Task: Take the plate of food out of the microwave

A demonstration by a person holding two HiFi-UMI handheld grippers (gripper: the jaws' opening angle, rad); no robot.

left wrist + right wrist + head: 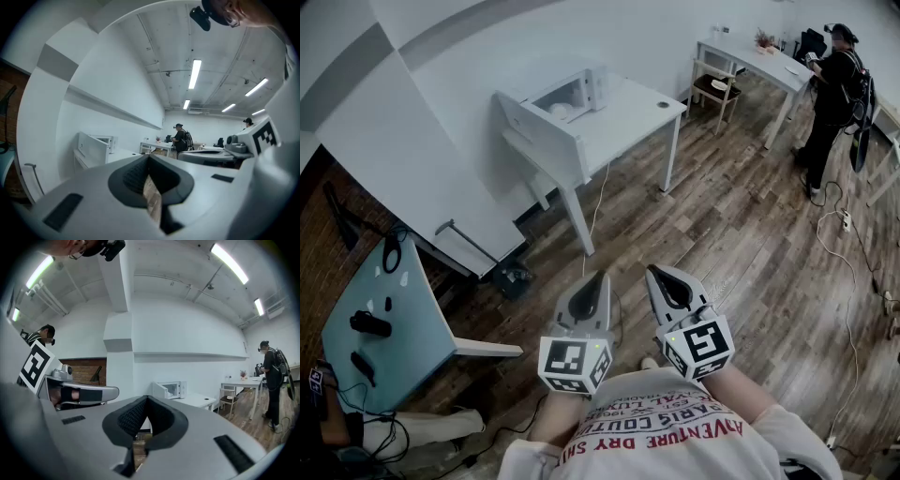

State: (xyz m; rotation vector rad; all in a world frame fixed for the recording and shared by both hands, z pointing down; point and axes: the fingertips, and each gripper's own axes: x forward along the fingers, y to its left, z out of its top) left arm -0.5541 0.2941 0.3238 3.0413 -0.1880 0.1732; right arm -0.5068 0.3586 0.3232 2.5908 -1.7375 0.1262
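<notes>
The white microwave [574, 94] stands on a white table [628, 117] far ahead of me, with its door swung open. A pale round thing [560, 110] shows inside it, too small to make out. Both grippers hang low in front of my chest, well short of the table. My left gripper [599, 277] is shut with nothing in it, and so is my right gripper [657, 273]. The left gripper view has the microwave [102, 142] small at the left, past the shut left gripper [149, 158]. The right gripper view has the microwave [172, 389] beyond the shut right gripper [146, 400].
Wooden floor lies between me and the table. A glass desk [394, 328] with dark items stands at my left, beside a white partition panel [422, 178]. A person [834, 84] stands at the far right by another white table [759, 56] and a chair [717, 89]. Cables trail on the floor [848, 234].
</notes>
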